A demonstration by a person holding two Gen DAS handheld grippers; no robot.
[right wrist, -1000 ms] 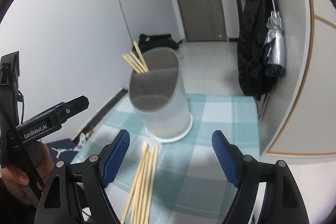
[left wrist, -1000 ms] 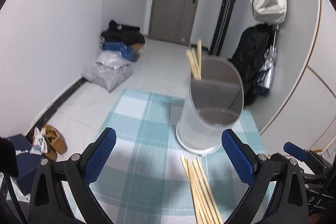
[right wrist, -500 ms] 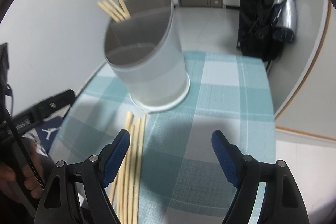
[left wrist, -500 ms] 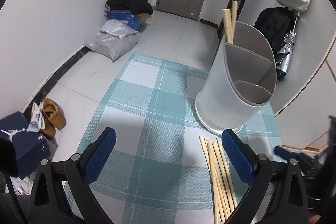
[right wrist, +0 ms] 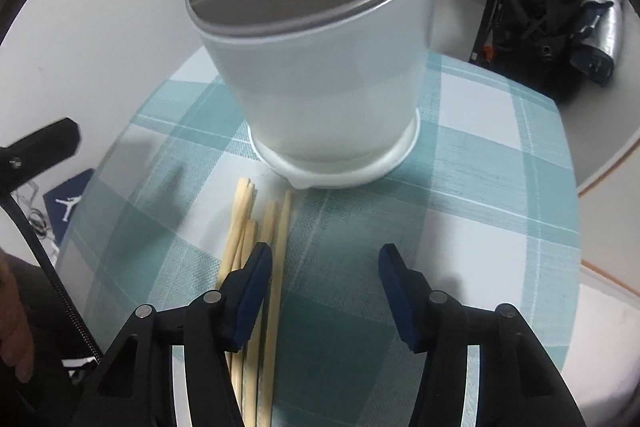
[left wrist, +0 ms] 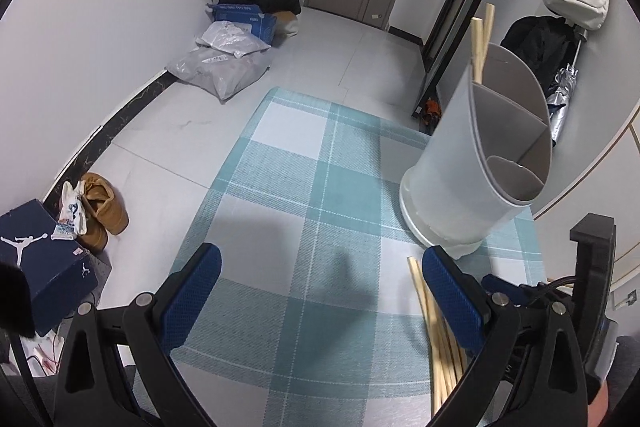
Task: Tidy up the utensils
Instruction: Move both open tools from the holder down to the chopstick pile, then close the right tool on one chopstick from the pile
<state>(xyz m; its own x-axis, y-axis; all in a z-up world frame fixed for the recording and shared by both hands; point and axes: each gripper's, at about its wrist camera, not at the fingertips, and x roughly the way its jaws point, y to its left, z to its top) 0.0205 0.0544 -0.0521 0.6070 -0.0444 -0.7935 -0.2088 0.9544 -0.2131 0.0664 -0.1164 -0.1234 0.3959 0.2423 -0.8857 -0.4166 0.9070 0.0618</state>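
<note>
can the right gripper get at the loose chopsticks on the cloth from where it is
Probably yes. The right gripper is open just above the loose chopsticks; its left finger already overlaps them, and nothing lies between. The holder stands beyond them.

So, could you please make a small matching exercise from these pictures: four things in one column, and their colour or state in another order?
Things:
1. loose chopsticks
2. utensil holder
3. right gripper
4. shoebox

States:
a. open, holding nothing
b. dark blue, on the floor
c. lying flat on the checked cloth
d. white, upright, chopsticks in its far compartment

Pairs: 1-c, 2-d, 3-a, 4-b
</note>
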